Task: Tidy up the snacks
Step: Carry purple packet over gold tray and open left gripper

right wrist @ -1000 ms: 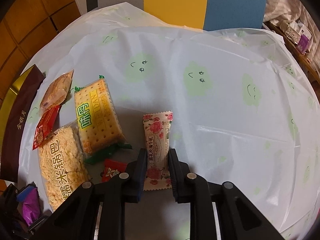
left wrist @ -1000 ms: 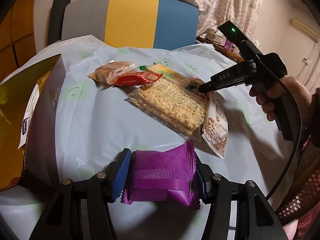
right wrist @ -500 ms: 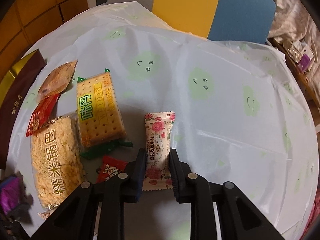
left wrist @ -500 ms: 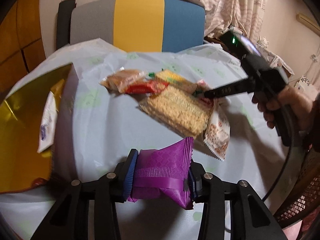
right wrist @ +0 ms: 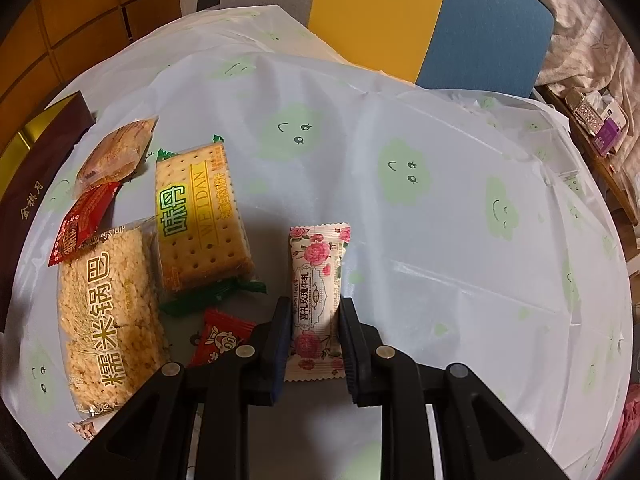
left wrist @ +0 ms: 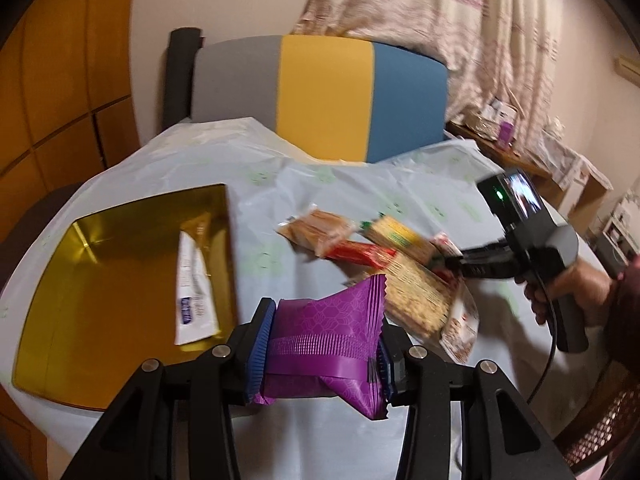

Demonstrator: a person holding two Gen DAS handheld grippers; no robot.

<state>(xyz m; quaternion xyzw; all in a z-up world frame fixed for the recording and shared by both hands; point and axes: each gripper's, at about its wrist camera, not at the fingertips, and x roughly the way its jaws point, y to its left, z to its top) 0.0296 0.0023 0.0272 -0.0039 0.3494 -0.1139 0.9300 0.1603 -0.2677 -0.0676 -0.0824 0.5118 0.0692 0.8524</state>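
The left gripper (left wrist: 322, 354) is carrying one crinkled purple foil snack packet (left wrist: 326, 342), its two blue-padded fingers (left wrist: 260, 346) pressing in on the packet's sides above the pale plastic-covered surface (left wrist: 192, 164). Ahead and to the left of those fingers, one gold-lined open box (left wrist: 100, 276) is holding a single white sachet (left wrist: 194, 284).

The right gripper (right wrist: 314, 342) is closing its two fingers (right wrist: 280, 332) on one white rose-printed candy bar wrapper (right wrist: 316, 300), which is lying flat on the surface between them. Left of these fingers five more snacks are lying together: one yellow-labelled cracker pack (right wrist: 200, 224), one long puffed-rice bar (right wrist: 106, 316), one small red candy (right wrist: 218, 338) just beside the left finger, one red sachet (right wrist: 86, 222), and one clear-wrapped brown pastry (right wrist: 118, 154).
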